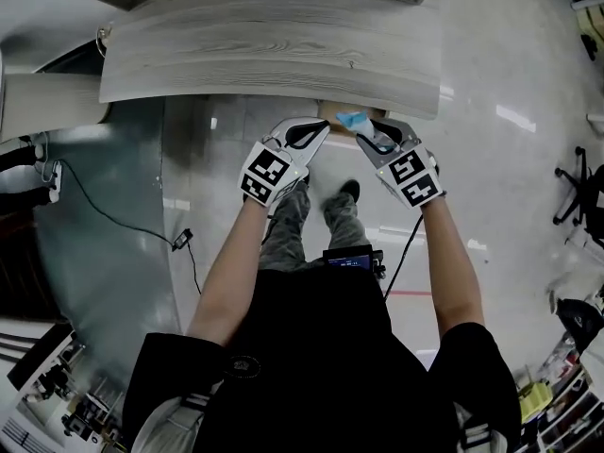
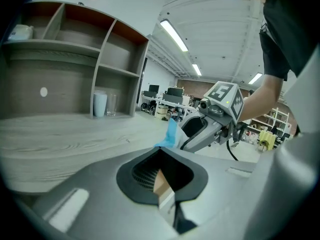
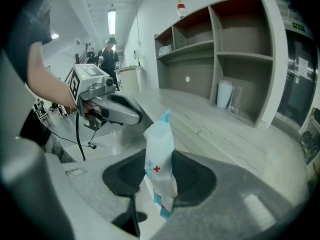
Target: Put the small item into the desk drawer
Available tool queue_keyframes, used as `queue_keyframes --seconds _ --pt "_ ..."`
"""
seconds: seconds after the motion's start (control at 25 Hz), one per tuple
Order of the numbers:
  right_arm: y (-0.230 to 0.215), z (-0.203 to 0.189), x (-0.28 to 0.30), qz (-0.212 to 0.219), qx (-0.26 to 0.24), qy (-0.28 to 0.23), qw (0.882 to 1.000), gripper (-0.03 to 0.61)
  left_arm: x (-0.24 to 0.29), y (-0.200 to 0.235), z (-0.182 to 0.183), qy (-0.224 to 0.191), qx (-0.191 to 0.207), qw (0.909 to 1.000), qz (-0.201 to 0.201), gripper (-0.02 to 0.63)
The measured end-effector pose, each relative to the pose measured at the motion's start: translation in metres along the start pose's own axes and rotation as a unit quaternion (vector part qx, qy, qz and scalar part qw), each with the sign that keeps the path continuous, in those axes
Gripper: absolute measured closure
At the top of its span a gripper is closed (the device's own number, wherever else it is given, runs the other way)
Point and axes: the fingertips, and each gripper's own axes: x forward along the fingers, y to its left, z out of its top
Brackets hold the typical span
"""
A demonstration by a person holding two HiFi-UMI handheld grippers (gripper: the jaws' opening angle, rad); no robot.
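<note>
We hold both claws at the front edge of the desk (image 1: 274, 36), which stretches away ahead of them. Our right claw (image 1: 362, 131) is clenched on the small packet (image 3: 160, 159), a white and blue sachet with a little red cross. The packet stands upright between the jaws, its top poking out past them and its lower end hanging below.

Our left claw (image 2: 165, 196) sits just to the left of the right one, about level with it, with the tips near each other but apart. Its jaws stand a narrow slit apart and grip nothing; something tan shows through the slit, and we cannot tell what. A tan panel (image 1: 332, 111) sits just under the desk edge, ahead of both claws and between their tips.

Beyond the claws, across the desktop, stands a shelf unit (image 3: 235, 39). A white cup (image 3: 224, 94) and a glass (image 3: 236, 100) sit side by side in its lower bay.
</note>
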Motion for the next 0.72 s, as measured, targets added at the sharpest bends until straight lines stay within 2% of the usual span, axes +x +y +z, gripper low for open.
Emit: queue_keyframes --seconds 0.4,0.72 --pt "0.002 -0.044 0.053 0.011 -0.061 0.061 0.996 0.425 0.007 0.019 -0.036 0.013 -0.012 0.9997 0.015 0.612" --pt "0.000 -0.075 0.081 0.018 -0.069 0.093 0.993 0.425 0.016 0.023 -0.051 0.022 -0.018 0.9994 0.021 0.614"
